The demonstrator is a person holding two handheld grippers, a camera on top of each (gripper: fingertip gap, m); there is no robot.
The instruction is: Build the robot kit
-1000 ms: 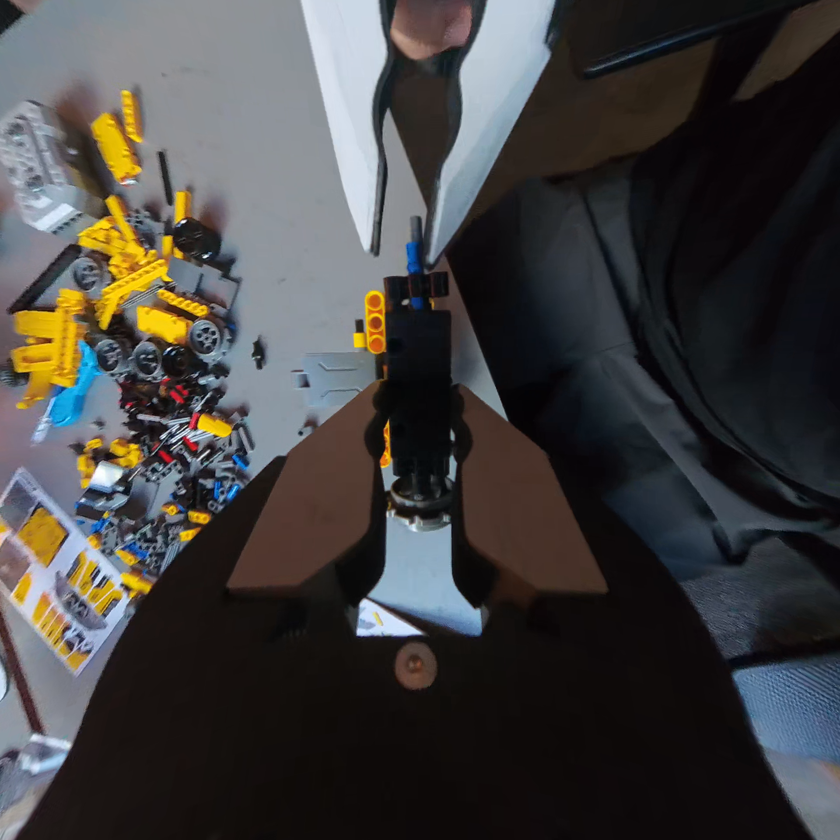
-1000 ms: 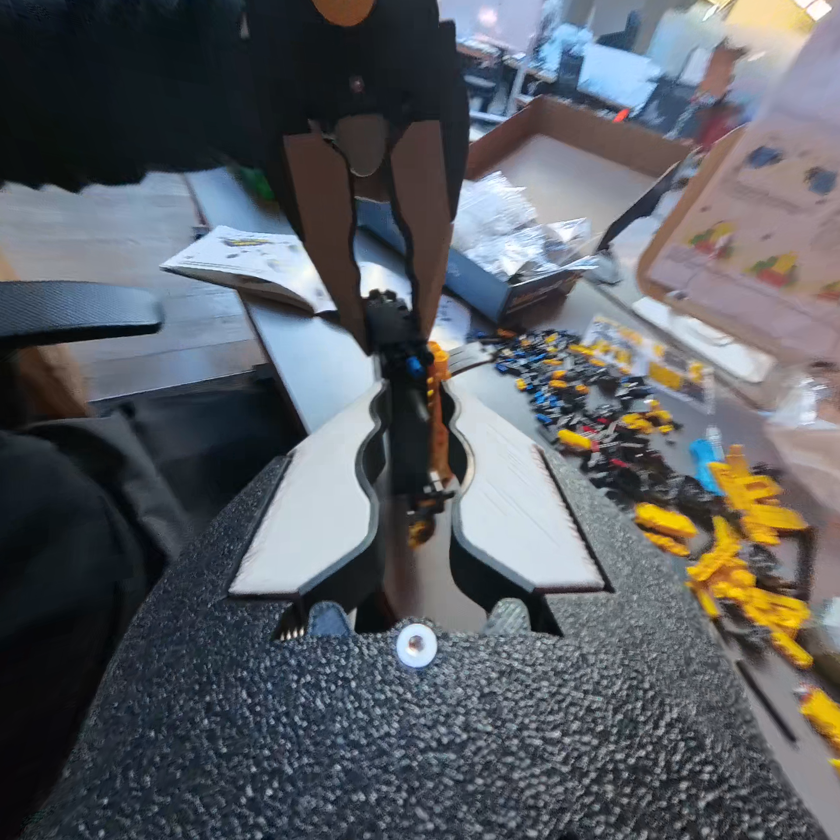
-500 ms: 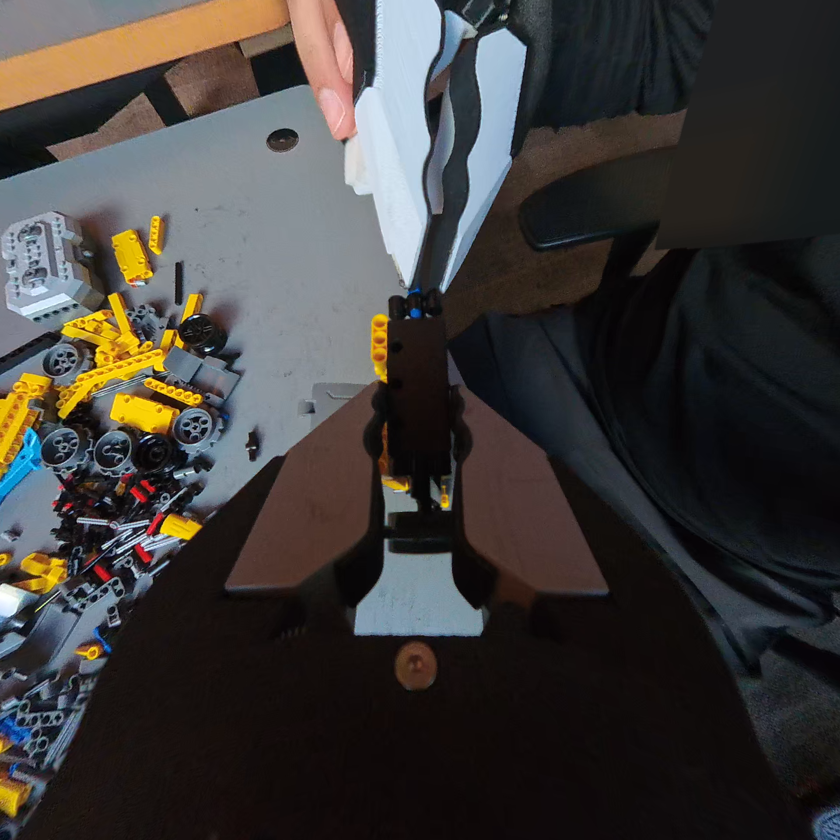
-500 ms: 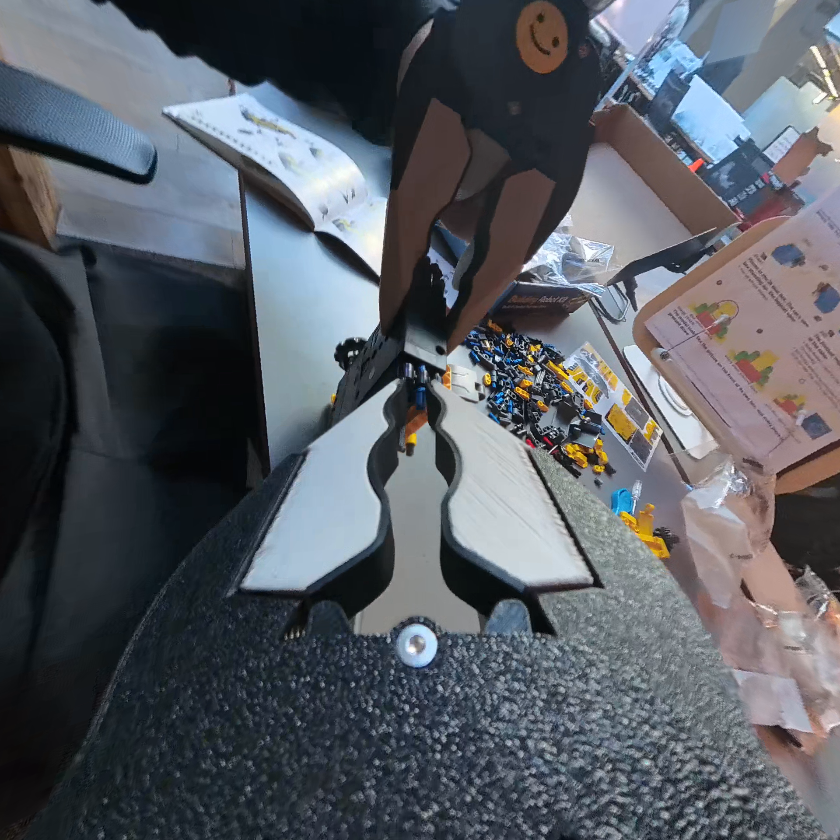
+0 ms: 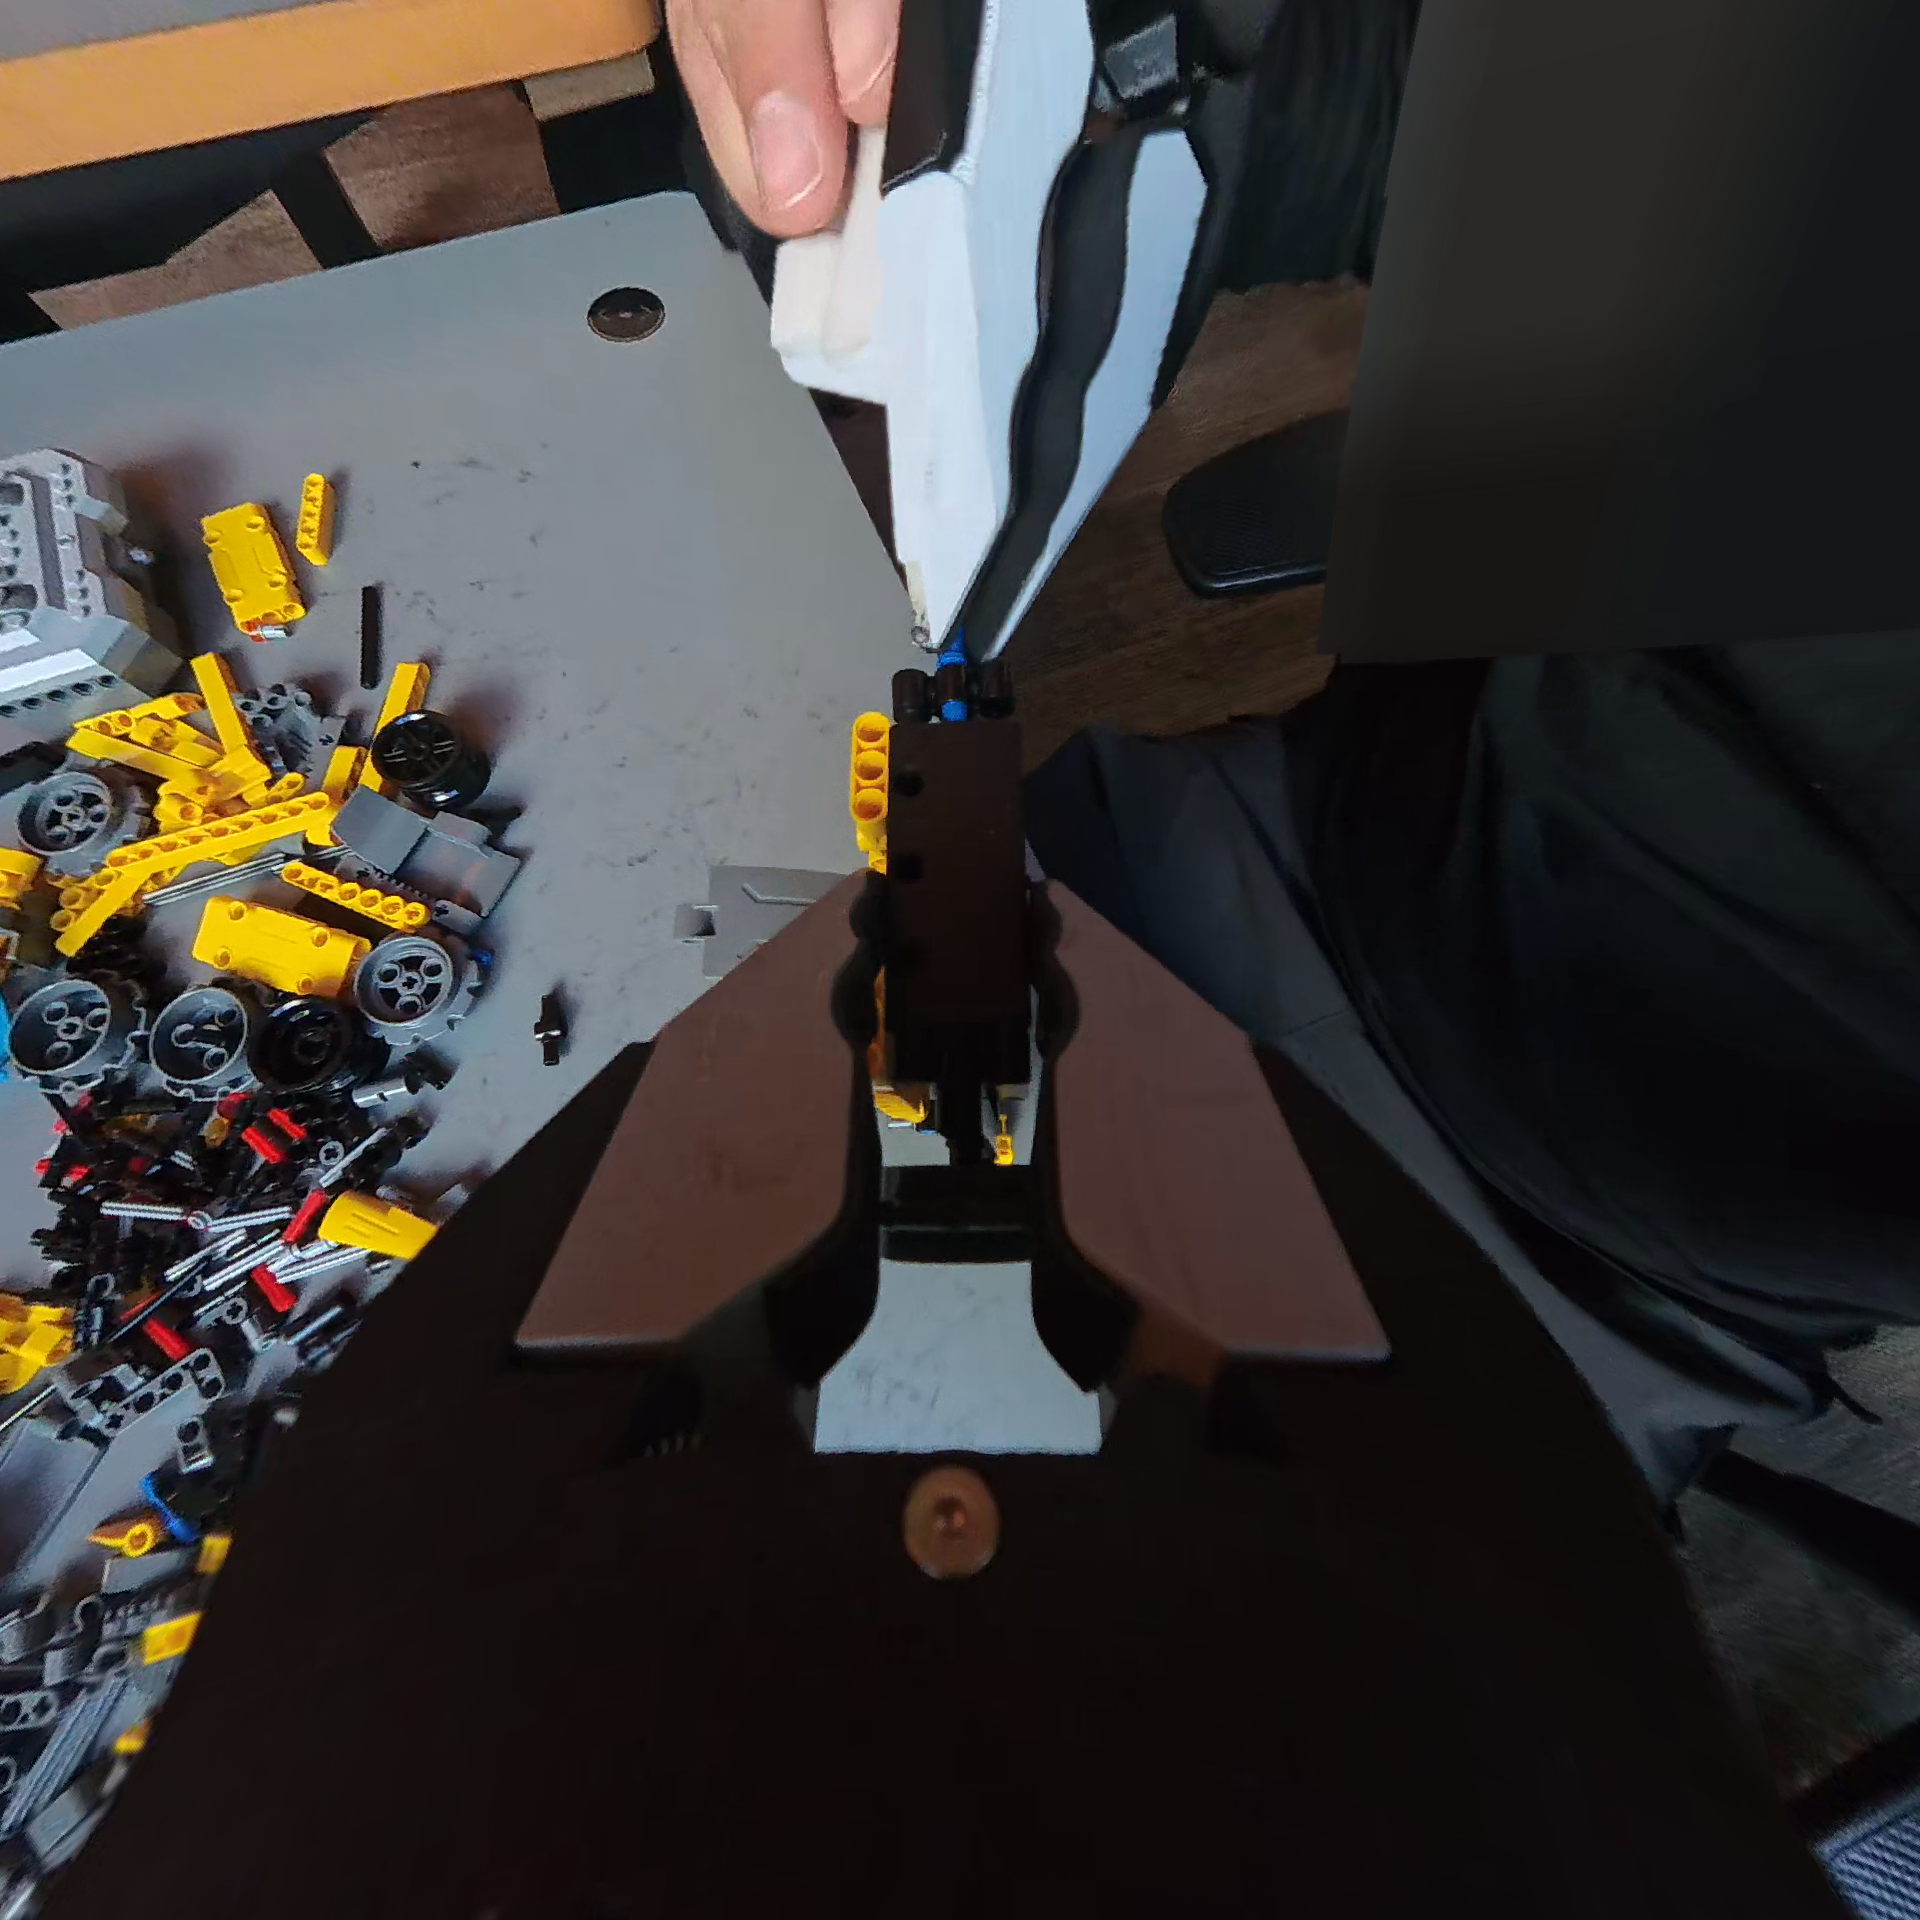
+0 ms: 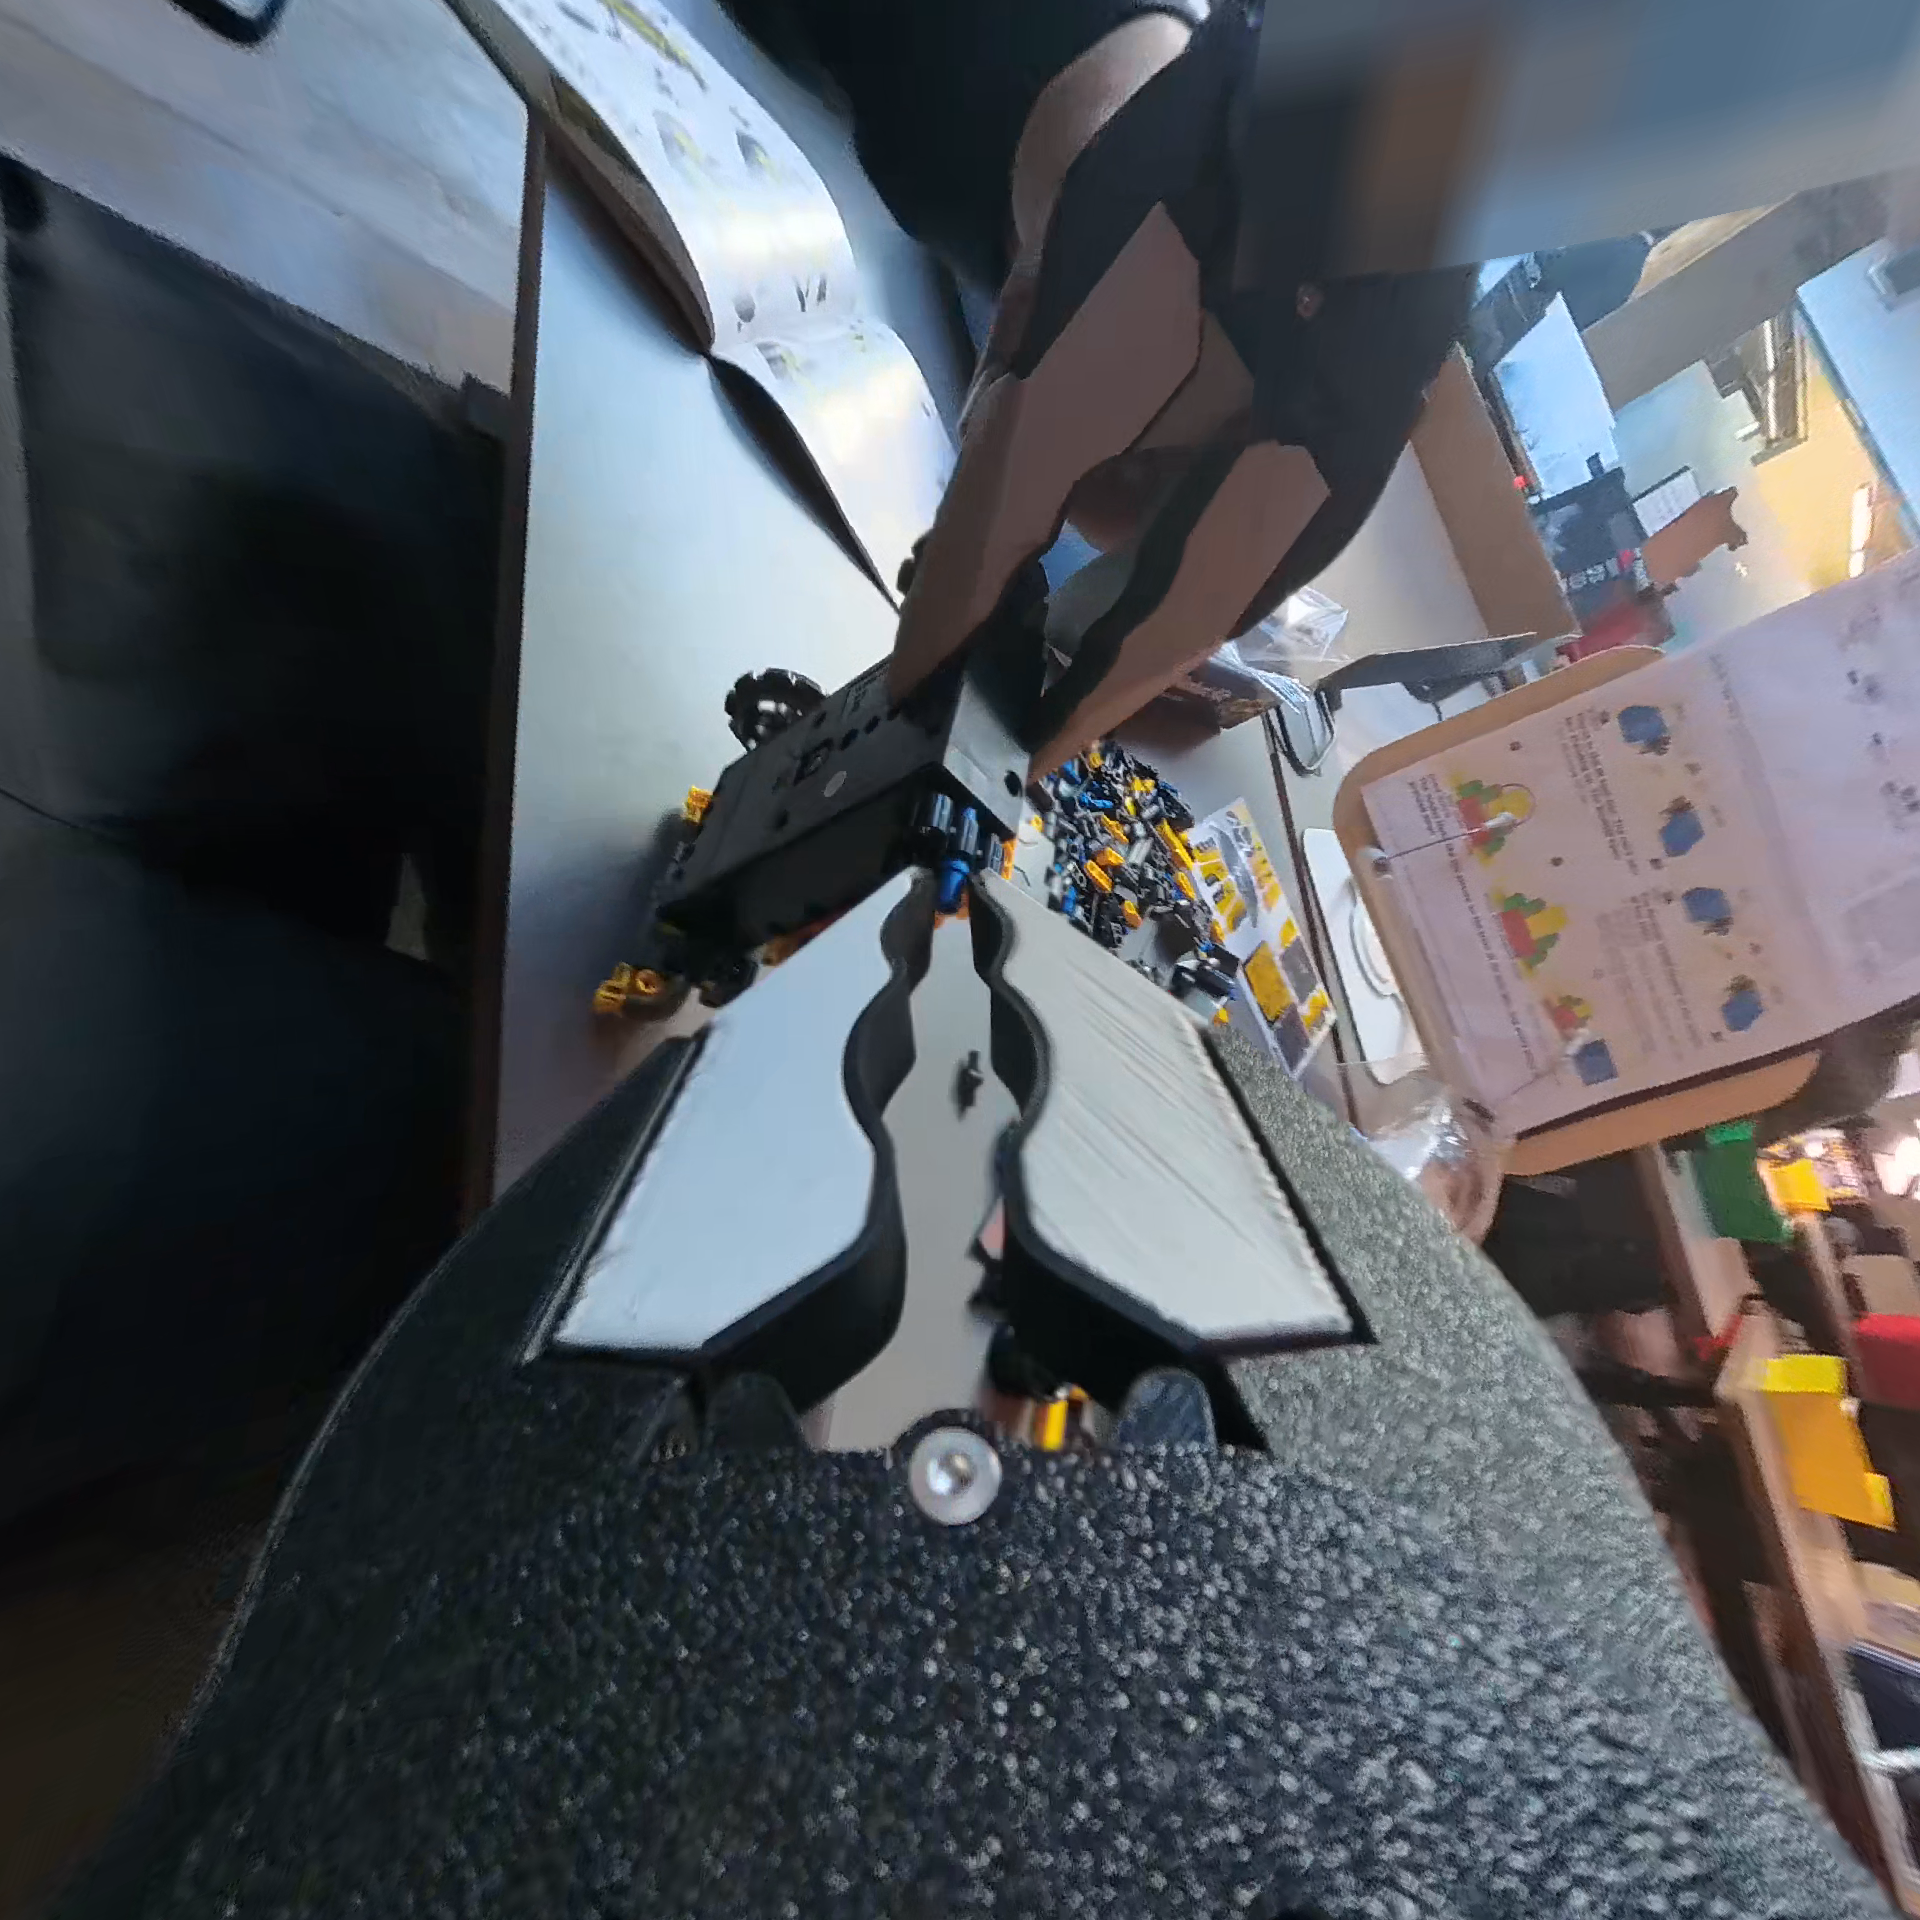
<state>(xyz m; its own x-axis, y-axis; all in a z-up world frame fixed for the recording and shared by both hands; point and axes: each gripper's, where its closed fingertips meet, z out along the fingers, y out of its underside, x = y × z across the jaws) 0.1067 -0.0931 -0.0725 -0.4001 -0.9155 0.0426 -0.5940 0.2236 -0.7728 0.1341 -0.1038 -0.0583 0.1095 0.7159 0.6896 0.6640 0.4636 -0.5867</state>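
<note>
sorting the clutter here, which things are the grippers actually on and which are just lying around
In the grippers:
left gripper shut on black brick assembly
right gripper pinching its blue pin

Lying about:
loose bricks
wheels
instruction booklet

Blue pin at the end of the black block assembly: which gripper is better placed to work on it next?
Probably the right gripper: its tips already pinch the blue pin. The left gripper is shut on the black block assembly and best keeps bracing it above the grey table.

Matt grey table [image 5: 582, 540] with scuffs; glossy plastic bricks [image 5: 260, 935]; rough-grained black hand-held gripper [image 6: 951, 894] body.
</note>
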